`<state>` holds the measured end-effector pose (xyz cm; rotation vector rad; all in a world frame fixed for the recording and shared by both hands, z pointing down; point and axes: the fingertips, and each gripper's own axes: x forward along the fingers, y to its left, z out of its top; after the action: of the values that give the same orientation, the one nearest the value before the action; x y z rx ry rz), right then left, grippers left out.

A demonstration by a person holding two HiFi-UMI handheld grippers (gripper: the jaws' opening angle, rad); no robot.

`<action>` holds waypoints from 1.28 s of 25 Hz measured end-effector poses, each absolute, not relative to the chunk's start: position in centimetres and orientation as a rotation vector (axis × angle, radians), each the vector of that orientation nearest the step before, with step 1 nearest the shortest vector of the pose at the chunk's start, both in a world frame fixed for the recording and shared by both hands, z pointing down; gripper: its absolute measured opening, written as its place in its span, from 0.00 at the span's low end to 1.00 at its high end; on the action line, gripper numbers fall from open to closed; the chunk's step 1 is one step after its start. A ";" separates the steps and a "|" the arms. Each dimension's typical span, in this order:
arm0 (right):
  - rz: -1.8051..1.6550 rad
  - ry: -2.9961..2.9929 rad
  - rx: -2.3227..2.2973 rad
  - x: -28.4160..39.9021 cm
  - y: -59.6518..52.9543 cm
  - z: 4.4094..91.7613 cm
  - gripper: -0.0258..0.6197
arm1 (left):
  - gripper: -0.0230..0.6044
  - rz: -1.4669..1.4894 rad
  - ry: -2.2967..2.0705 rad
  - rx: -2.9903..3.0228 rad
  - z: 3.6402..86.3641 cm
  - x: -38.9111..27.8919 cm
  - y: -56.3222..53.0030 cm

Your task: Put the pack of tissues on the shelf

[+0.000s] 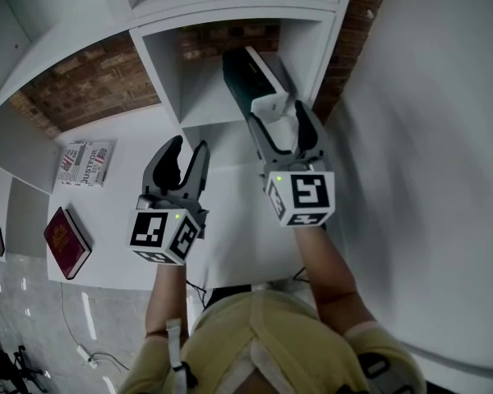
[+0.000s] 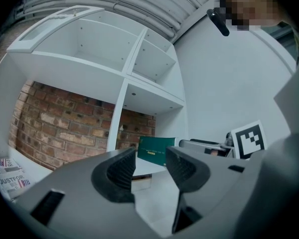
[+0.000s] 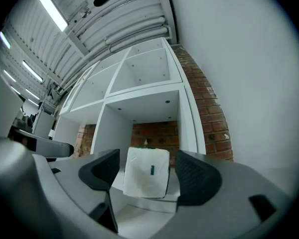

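Observation:
The pack of tissues, dark green with a white end, lies in the lower right compartment of the white shelf. Its white end pokes out over the front edge. My right gripper stands wide open around that end, with a gap showing on both sides between the pads and the pack. My left gripper hovers to the left over the white table, open with nothing between its fingers. In the left gripper view the pack's green side shows past the empty jaws of the left gripper.
A folded newspaper and a red book lie on the table at the left. Brick wall runs behind the shelf. A white wall stands close on the right. Upper shelf compartments hold nothing.

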<state>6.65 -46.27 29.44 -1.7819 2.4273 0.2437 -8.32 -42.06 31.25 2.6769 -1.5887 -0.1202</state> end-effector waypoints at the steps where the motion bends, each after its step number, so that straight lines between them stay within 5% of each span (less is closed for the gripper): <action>1: 0.233 2.434 -1.770 6.7 -45.9 29.4 0.57 | 0.34 -0.126 -1.592 2.674 31.2 -8.5 -42.0; 8: 0.169 2.488 -1.694 6.9 -43.6 29.6 0.57 | 0.32 -0.175 -1.622 2.683 30.3 -9.1 -41.2; 12: 0.143 2.500 -1.684 7.1 -42.5 29.9 0.54 | 0.15 -0.145 -1.648 2.715 30.1 -8.8 -40.4; 19: 0.127 2.503 -1.708 7.3 -41.2 30.5 0.34 | 0.14 -0.075 -1.592 2.710 30.9 -7.9 -39.8; 32: 0.095 2.498 -1.718 7.9 -39.9 31.0 0.16 | 0.10 -0.072 -1.632 2.634 31.3 -8.9 -39.2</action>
<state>7.92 -39.95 30.95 -1.7179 2.4982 0.0948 -8.91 -39.21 31.29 2.6335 -1.6319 -0.0718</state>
